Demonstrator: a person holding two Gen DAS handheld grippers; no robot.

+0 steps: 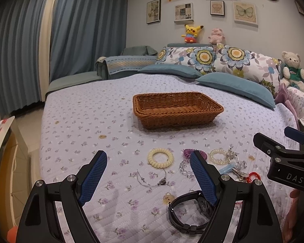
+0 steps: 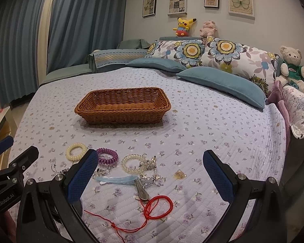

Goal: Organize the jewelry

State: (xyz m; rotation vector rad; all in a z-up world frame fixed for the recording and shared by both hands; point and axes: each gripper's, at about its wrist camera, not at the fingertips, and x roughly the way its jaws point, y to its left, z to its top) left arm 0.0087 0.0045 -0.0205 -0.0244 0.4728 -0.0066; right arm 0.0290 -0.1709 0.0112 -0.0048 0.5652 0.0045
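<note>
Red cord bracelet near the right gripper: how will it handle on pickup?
The red cord bracelet looks thin and lies in loose loops on the quilt, so it is probably floppy and will dangle from one pinch point. Its long tail could drag or snag. Likely very light. The right gripper is open above it.

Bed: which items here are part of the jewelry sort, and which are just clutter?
Job: wicker basket, cream coil tie, purple coil tie, red cord bracelet, blue hair clip, black watch.
Clutter: pillows, teddy bear, Pikachu plush.
</note>
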